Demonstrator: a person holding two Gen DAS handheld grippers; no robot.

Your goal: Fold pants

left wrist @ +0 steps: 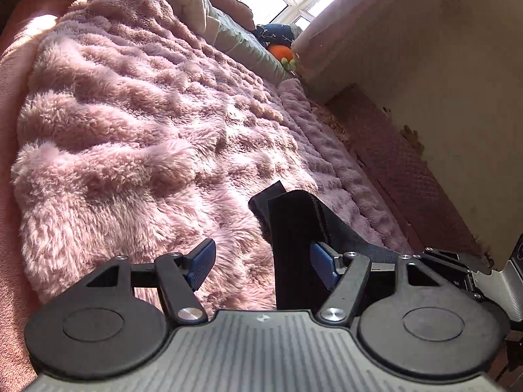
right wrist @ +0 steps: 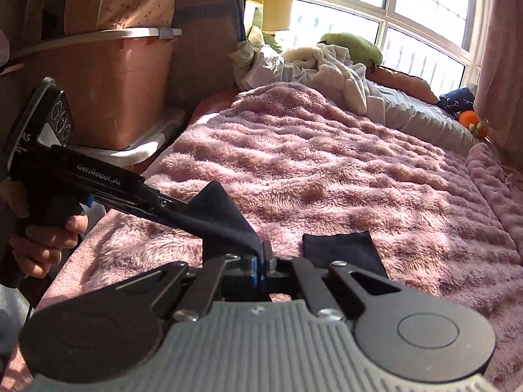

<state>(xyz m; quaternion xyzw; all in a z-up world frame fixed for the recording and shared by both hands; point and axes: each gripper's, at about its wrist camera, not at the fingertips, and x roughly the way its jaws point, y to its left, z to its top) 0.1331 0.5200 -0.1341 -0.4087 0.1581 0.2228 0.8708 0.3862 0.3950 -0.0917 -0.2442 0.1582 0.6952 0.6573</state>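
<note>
The pants (right wrist: 225,215) are dark cloth, lifted over a fluffy pink blanket (right wrist: 327,163). My right gripper (right wrist: 258,264) is shut on a fold of them, which rises to a peak just above the blue pads. A flat end of the pants (right wrist: 340,251) lies on the blanket right of the jaws. In the left wrist view, my left gripper (left wrist: 261,258) stands open. The pants (left wrist: 294,228) drape over its right finger, and the left pad (left wrist: 202,261) is bare. In the right wrist view, a hand (right wrist: 42,245) holds the left tool with its finger running under the cloth.
A heap of light clothes (right wrist: 327,65) and an orange plush toy (right wrist: 470,119) lie at the bed's far end under the window (right wrist: 425,9). A brown lidded bin (right wrist: 108,81) stands left of the bed. A pale wall (left wrist: 441,65) borders the right side.
</note>
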